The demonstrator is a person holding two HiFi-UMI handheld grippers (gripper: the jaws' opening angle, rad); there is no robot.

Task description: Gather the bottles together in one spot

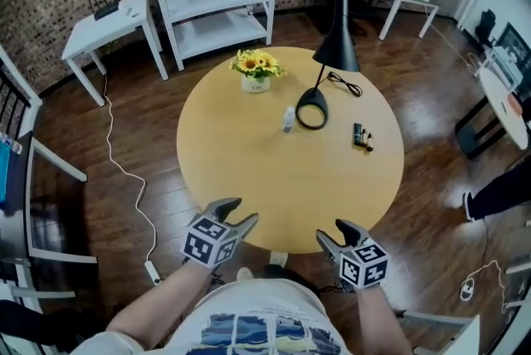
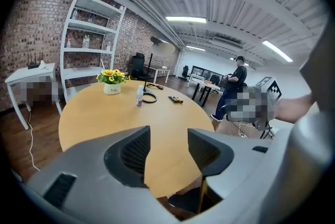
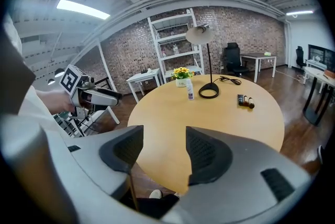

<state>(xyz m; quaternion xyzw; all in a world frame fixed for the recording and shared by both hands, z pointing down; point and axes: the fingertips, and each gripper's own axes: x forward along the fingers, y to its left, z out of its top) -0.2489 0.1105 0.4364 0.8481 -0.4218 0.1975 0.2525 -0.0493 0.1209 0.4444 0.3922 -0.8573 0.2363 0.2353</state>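
Left hand-held gripper (image 1: 241, 211): you are holding it at the near edge of the round desk (image 1: 249, 171). Its jaws are standing apart with nothing between them.

White bottle (image 1: 288, 119): it is standing upright near the middle of the desk, well ahead of you and slightly right of this gripper. It is sitting just beside the ring-shaped lamp base (image 1: 312, 109), and whether they are touching cannot be told.

Small dark bottles (image 1: 361, 135): they are lying flat in a tight cluster toward the right side of the desk, well apart from the white bottle. Their long axes are pointing roughly away from you.

Right hand-held gripper (image 1: 332, 231): you are holding it at the near edge too, jaws apart and empty.

Nearer hand: the white bottle is sitting almost midway between your two grippers, with the left perhaps a little closer. The dark cluster is lying ahead of the right gripper and slightly to its right, so that side is plainly nearer.

Coming move: either reach is probably going forward across bare desk, and nothing is gathered yet.
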